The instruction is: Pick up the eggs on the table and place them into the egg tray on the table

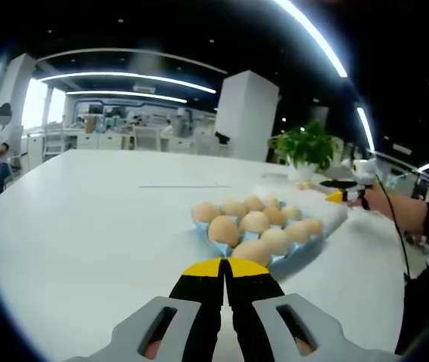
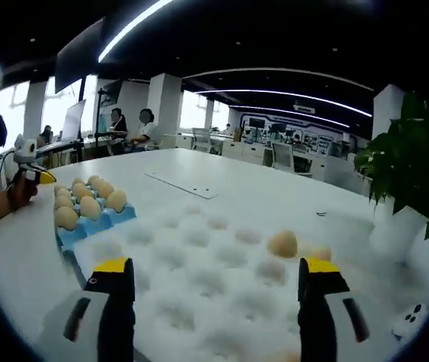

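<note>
Two pairs of fingers are working here. In the left gripper view, the left gripper (image 1: 225, 265) is sitting at the bottom centre with its yellow-tipped fingers pressed together, gripping nothing, just short of the blue egg tray (image 1: 304, 253), which is carrying about ten eggs (image 1: 253, 222) at mid-frame. In the right gripper view, the right gripper (image 2: 216, 275) is holding its fingers spread wide and empty at the bottom, hovering over a white dimpled egg tray (image 2: 199, 279) on the white desk (image 2: 222, 177). One loose egg (image 2: 282, 243) is resting in a dimple right of centre, ahead of the spread fingers. Likely risks: closing too hard could be cracking the shell, and a glancing touch could be rolling the egg off its dimple.
</note>
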